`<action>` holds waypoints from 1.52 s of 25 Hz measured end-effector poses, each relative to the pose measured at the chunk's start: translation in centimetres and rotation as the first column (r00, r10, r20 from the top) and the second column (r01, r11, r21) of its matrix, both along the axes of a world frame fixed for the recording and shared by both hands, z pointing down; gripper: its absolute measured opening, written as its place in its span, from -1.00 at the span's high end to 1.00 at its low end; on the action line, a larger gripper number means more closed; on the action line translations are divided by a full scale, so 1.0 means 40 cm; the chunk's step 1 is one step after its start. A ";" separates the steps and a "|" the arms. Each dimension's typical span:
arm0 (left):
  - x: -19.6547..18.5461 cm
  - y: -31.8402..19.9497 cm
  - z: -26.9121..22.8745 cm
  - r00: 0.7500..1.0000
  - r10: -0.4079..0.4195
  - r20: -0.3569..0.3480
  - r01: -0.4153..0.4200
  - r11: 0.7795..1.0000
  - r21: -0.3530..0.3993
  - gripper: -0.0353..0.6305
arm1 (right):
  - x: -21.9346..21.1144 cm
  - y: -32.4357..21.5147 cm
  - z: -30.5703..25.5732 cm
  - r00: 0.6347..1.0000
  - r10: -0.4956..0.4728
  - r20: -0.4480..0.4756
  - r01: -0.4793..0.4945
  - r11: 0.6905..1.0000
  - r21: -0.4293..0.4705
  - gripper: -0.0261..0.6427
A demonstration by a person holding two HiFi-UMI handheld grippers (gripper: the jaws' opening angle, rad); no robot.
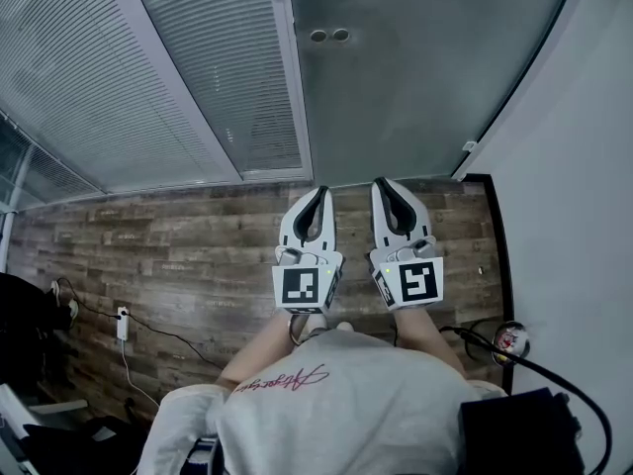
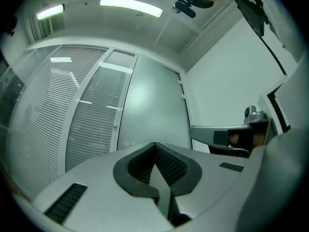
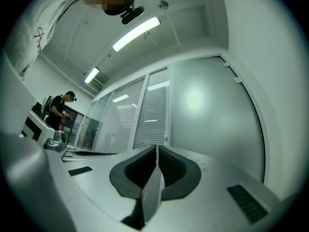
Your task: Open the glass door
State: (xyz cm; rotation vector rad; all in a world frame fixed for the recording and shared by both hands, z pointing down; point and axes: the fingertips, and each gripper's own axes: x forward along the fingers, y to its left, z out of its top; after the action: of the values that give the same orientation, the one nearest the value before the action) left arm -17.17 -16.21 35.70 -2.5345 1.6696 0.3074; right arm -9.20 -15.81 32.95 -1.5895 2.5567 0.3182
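The frosted glass door (image 1: 415,77) stands closed ahead of me, with two small round fittings (image 1: 329,36) near its left edge. In the left gripper view the door (image 2: 149,110) fills the middle, and in the right gripper view it (image 3: 212,115) lies to the right. My left gripper (image 1: 318,194) and right gripper (image 1: 384,186) are held side by side over the wooden floor, a short way from the door and pointing at it. Both are shut with nothing between the pads, as seen at the left gripper's tip (image 2: 155,145) and the right gripper's tip (image 3: 157,148).
Glass partitions with slatted blinds (image 1: 148,77) run left of the door. A white wall (image 1: 574,166) closes the right side. A cable with a white adapter (image 1: 123,323) lies on the floor at the left. A person (image 3: 60,111) stands far off by a counter.
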 end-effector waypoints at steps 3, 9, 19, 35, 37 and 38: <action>0.007 0.001 0.003 1.000 -0.004 -0.001 0.004 1.000 0.000 0.87 | 0.007 0.002 0.000 1.000 -0.004 -0.003 0.004 1.000 0.006 0.89; 0.008 0.012 0.009 1.000 -0.022 -0.001 0.022 1.000 -0.004 0.87 | 0.020 0.013 0.000 1.000 -0.009 0.000 0.009 1.000 0.019 0.89; 0.023 -0.008 0.033 0.999 -0.051 -0.016 0.051 0.998 -0.027 0.88 | 0.039 -0.005 0.023 0.999 -0.034 -0.005 0.034 0.999 0.007 0.89; -0.005 -0.379 0.016 0.999 -0.034 -0.005 0.034 0.999 0.001 0.88 | -0.001 -0.370 0.041 0.999 -0.026 -0.020 0.026 1.000 0.004 0.89; -0.012 -0.450 0.021 1.000 -0.016 0.008 0.016 1.000 0.010 0.88 | -0.015 -0.442 0.043 1.000 -0.018 -0.022 0.018 1.000 0.001 0.89; -0.019 -0.484 0.028 1.000 -0.010 0.019 0.010 1.000 0.012 0.87 | -0.022 -0.477 0.045 1.000 -0.014 -0.022 0.014 1.000 -0.002 0.89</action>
State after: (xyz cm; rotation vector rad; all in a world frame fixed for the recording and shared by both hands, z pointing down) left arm -17.91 -35.58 36.81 -2.5119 1.6685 0.2909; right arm -10.09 -34.89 34.74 -1.5767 2.5835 0.3343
